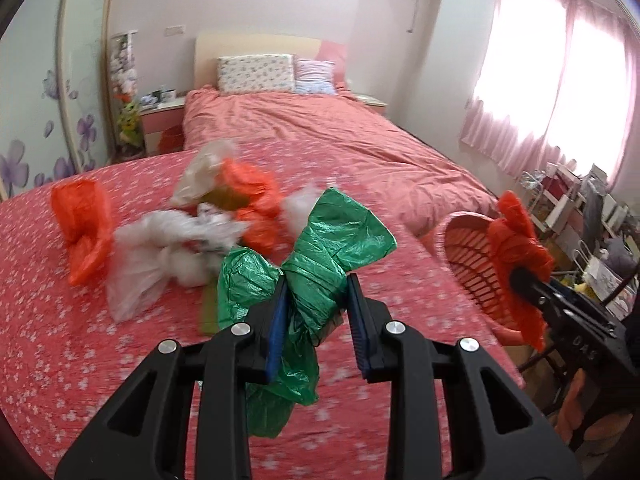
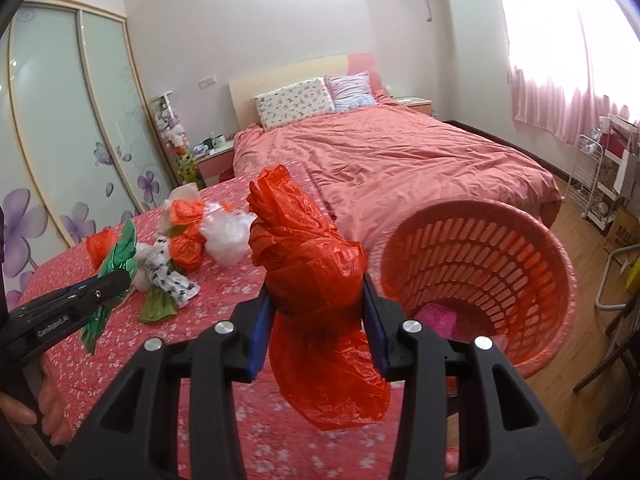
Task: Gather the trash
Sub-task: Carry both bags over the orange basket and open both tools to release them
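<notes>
My left gripper (image 1: 316, 284) is shut on a crumpled green plastic bag (image 1: 340, 236), lifted above the pink floral cover (image 1: 60, 340). My right gripper (image 2: 316, 288) is shut on an orange plastic bag (image 2: 304, 248), held up beside the slatted orange basket (image 2: 560, 264) at the cover's right edge. A pink wad (image 2: 436, 316) lies at the basket's bottom. More bags, white, orange and olive, lie in a pile (image 2: 188, 240) further back on the cover. In the right wrist view the left gripper (image 2: 120, 280) shows at the left with its green bag (image 2: 120, 252).
Beyond the pile is a bed (image 2: 400, 152) with a salmon duvet and two pillows. A sliding wardrobe (image 2: 60, 120) stands at the left, with a nightstand (image 2: 212, 160) beside the bed. Wire shelves (image 2: 592, 176) and a chair frame (image 2: 612, 280) crowd the wooden floor at the right.
</notes>
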A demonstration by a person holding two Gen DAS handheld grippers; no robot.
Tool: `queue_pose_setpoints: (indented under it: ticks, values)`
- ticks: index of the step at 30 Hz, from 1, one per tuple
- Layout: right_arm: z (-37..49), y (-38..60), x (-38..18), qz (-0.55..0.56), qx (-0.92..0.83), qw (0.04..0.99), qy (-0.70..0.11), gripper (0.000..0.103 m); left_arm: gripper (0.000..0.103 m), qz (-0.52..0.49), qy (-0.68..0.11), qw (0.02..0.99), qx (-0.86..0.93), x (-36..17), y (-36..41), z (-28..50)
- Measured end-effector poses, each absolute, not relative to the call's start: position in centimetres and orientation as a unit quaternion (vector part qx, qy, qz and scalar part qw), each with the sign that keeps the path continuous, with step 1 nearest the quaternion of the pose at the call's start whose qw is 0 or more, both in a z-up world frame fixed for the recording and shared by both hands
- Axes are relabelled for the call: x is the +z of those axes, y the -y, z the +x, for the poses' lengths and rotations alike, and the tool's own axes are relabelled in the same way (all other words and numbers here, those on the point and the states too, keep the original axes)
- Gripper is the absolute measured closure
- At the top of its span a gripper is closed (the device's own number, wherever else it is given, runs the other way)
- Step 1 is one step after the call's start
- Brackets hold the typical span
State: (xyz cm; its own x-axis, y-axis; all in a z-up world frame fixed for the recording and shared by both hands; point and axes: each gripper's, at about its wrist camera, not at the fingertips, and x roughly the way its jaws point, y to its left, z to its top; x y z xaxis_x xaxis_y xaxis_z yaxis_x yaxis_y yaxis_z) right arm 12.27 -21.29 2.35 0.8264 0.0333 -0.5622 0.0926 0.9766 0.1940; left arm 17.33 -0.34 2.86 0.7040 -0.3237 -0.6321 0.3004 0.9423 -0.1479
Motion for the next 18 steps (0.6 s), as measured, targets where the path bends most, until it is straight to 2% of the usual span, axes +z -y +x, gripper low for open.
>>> queue_pose_setpoints:
  ticks: [18]
  values:
    - [10.0,30.0,1.7,0.149,-0.106,0.945,-0.27,0.062,0.074,-0.017,-0.346,0.899,-0.269,2.3,10.7,18.2]
